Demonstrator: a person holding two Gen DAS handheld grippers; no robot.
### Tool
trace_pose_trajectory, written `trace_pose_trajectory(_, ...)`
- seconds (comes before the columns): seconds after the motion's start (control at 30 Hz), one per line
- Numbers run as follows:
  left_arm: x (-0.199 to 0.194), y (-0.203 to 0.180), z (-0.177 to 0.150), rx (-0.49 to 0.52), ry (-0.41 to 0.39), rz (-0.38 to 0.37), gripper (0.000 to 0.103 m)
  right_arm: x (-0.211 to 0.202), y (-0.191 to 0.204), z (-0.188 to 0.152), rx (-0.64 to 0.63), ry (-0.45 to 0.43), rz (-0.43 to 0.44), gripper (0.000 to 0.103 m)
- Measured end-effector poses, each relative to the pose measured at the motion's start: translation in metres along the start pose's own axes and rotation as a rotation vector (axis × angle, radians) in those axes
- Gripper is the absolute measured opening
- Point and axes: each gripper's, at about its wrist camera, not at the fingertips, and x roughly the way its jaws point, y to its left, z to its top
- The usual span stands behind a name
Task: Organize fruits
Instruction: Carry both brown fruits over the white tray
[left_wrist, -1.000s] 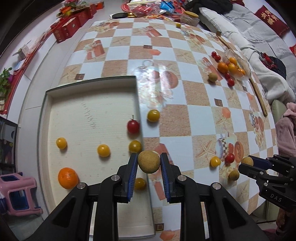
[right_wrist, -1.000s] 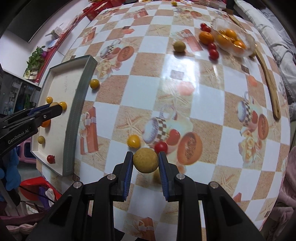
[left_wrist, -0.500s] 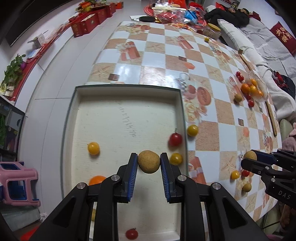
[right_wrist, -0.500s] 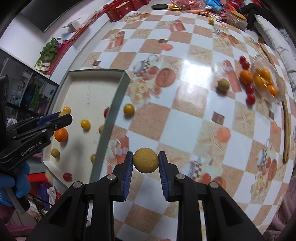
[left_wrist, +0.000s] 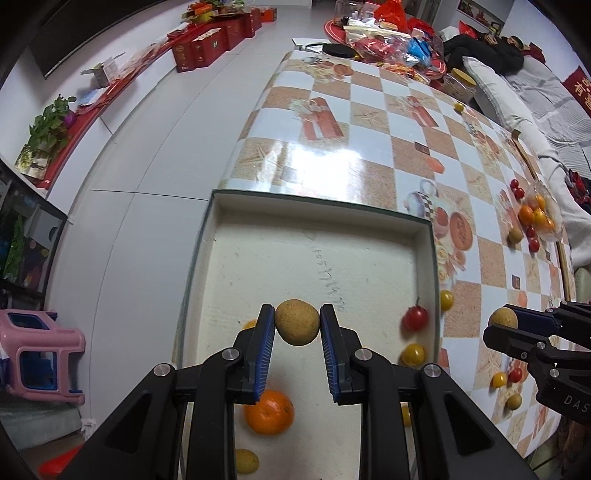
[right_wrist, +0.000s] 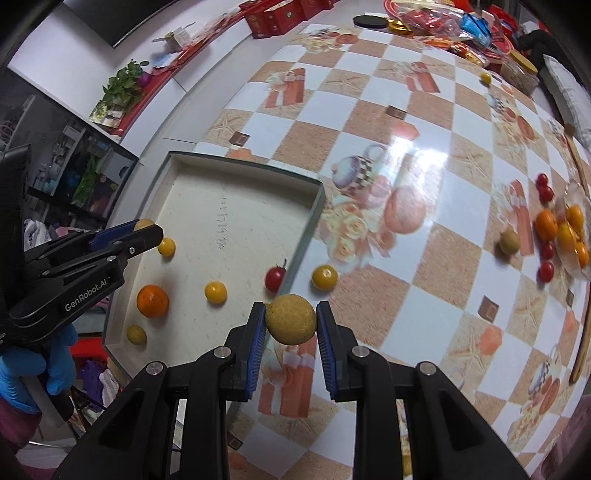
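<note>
My left gripper (left_wrist: 297, 326) is shut on a tan round fruit (left_wrist: 297, 327) and holds it above the shallow white tray (left_wrist: 317, 206). The tray holds an orange (left_wrist: 269, 412), a red cherry tomato (left_wrist: 414, 319), a yellow tomato (left_wrist: 412, 354) and another tan fruit (left_wrist: 245, 460). My right gripper (right_wrist: 290, 325) is shut on a second tan fruit (right_wrist: 290, 319), above the table just right of the tray's rim (right_wrist: 306, 225). The left gripper also shows in the right wrist view (right_wrist: 147, 230), over the tray's left side. The right gripper shows at the left wrist view's right edge (left_wrist: 502, 325).
A yellow tomato (right_wrist: 324, 277) lies on the checkered tablecloth (right_wrist: 424, 288) beside the tray. A clear bowl of oranges (right_wrist: 569, 236) with red tomatoes and a tan fruit (right_wrist: 509, 240) around it sits at the far right. Red boxes and packets crowd the far end. A pink stool (left_wrist: 37, 362) stands left.
Both grippers have moved left with their fruits held. The left one has gone from the tray's right rim to over the tray; the right one has come up to the tray's right edge.
</note>
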Motion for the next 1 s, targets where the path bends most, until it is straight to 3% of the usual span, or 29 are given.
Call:
trace_pose_trajectory(0.53, 0.056, 0.007, 0.038, 0.029, 0.029, 0.076, 0.026, 0.048, 0.021, 0.057, -0.05, 0.023, -0.002, 0.03)
trace_pose_trajectory(1.0, 0.072, 0.009, 0.039, 0.051, 0.016, 0.113, 0.027, 0.083, 0.043, 0.06, -0.2, 0.053, -0.077, 0.03)
